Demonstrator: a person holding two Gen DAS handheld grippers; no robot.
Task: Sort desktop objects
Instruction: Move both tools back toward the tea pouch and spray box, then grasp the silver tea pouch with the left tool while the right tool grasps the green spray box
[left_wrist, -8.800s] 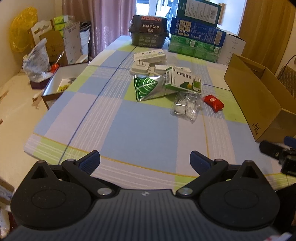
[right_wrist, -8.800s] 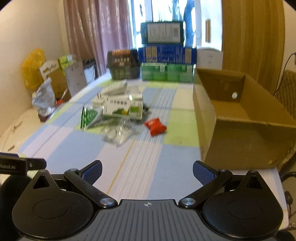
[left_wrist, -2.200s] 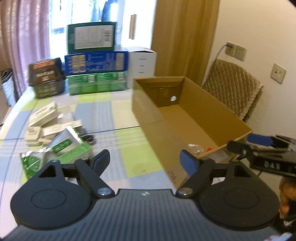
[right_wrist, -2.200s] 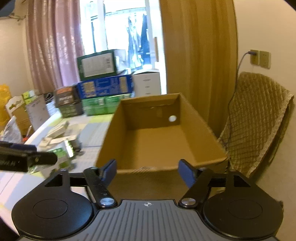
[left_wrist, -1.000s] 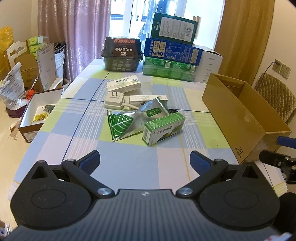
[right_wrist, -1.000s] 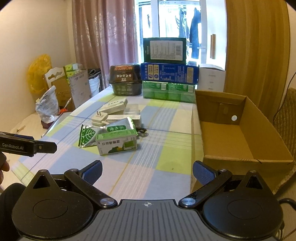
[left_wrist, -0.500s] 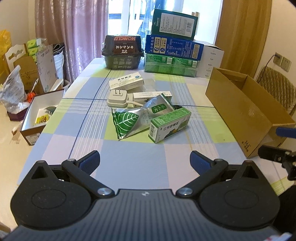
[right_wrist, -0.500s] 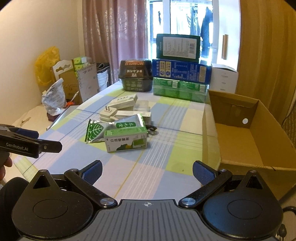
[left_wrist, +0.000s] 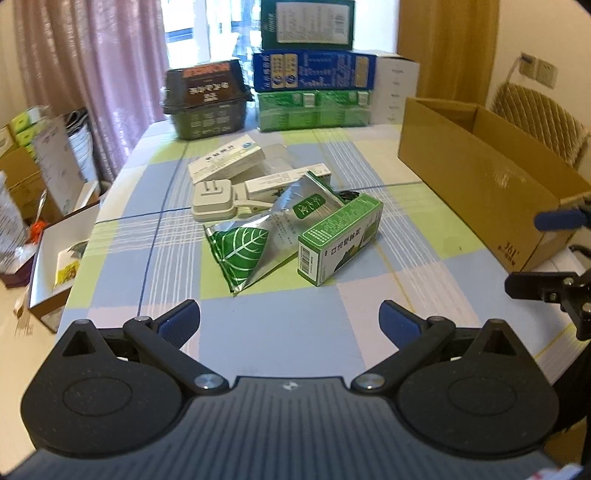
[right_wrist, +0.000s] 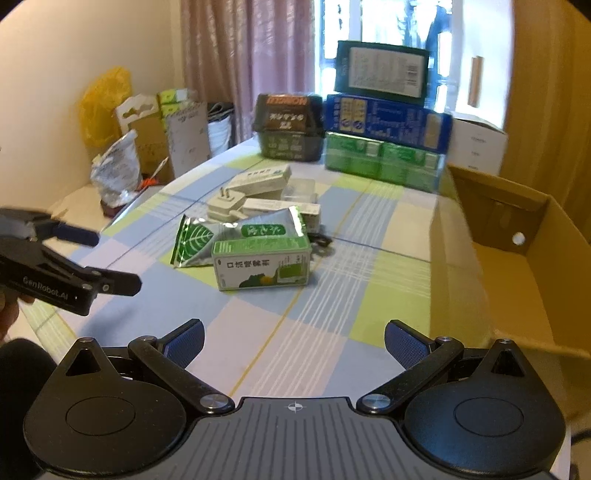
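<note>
- Desktop objects lie heaped in the middle of the checked tablecloth (left_wrist: 258, 350): a green medicine box (left_wrist: 340, 240) on its side nearest the cameras, touching a silver leaf-print pouch (left_wrist: 258, 236) that leans on it from behind.
- Behind the pouch, a white plug adapter (left_wrist: 214, 199), a long white box (left_wrist: 284, 181) and another flat white box (left_wrist: 227, 157) overlap; their lower edges are hidden by the pouch and the print is too small to read.
- Something dark (right_wrist: 321, 242) pokes out from behind the green box; what it is cannot be made out.
- A clear plastic piece (left_wrist: 277, 153) sits at the back of the heap, hard to see against the cloth.
- The open cardboard box (left_wrist: 480, 177) stands at the right side of the table, well apart from the heap. From the left wrist view its inside is hidden by the near wall; from the right wrist view the part of the floor in sight (right_wrist: 517, 295) looks bare, the near end cut off.
- A white tray-like box (left_wrist: 51, 258) beside the table on the left holds small packets, blurred.
- The left gripper (left_wrist: 290, 321) is spread wide with nothing between its blue pads, above the near edge of the table.
- The right gripper (right_wrist: 293, 341) is likewise spread wide and empty, facing the heap.
- Stacked cartons (left_wrist: 314, 66) and a dark basket (left_wrist: 207, 99) stand at the far end.
</note>
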